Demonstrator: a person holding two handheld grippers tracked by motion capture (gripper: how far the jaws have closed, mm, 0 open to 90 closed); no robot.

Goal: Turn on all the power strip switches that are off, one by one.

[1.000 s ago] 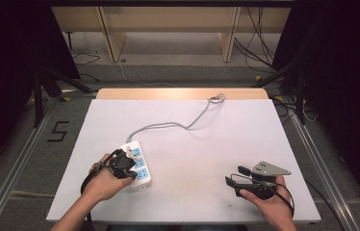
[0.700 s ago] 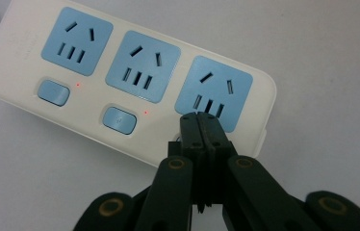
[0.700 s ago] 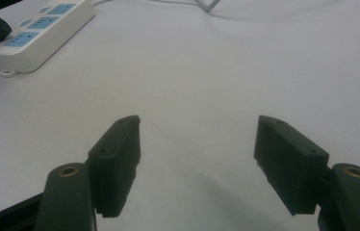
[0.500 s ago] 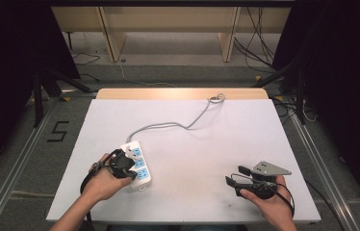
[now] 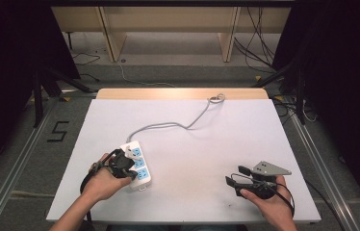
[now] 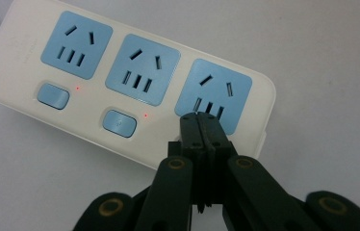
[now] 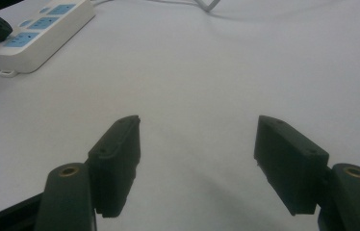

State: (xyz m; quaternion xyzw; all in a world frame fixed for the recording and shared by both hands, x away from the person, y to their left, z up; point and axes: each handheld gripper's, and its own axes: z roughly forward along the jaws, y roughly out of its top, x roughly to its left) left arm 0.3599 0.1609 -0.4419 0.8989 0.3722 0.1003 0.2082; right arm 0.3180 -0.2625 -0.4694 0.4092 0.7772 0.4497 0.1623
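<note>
A white power strip (image 5: 138, 166) with three blue sockets lies at the near left of the white table (image 5: 226, 130). In the left gripper view the strip (image 6: 120, 86) has two blue switches, each with a red dot lit beside it. My left gripper (image 6: 201, 121) is shut with nothing between its jaws. Its tips rest on the strip just below the third socket and hide what lies under them. My right gripper (image 5: 234, 175) hovers low over bare table at the near right, open and empty (image 7: 197, 144). From there the strip (image 7: 33, 36) lies far off at the upper left.
The strip's grey cable (image 5: 173, 125) snakes across the table to the far edge and drops off near the middle. Shelving legs and loose cables stand on the floor beyond the table. Metal rails run along both sides.
</note>
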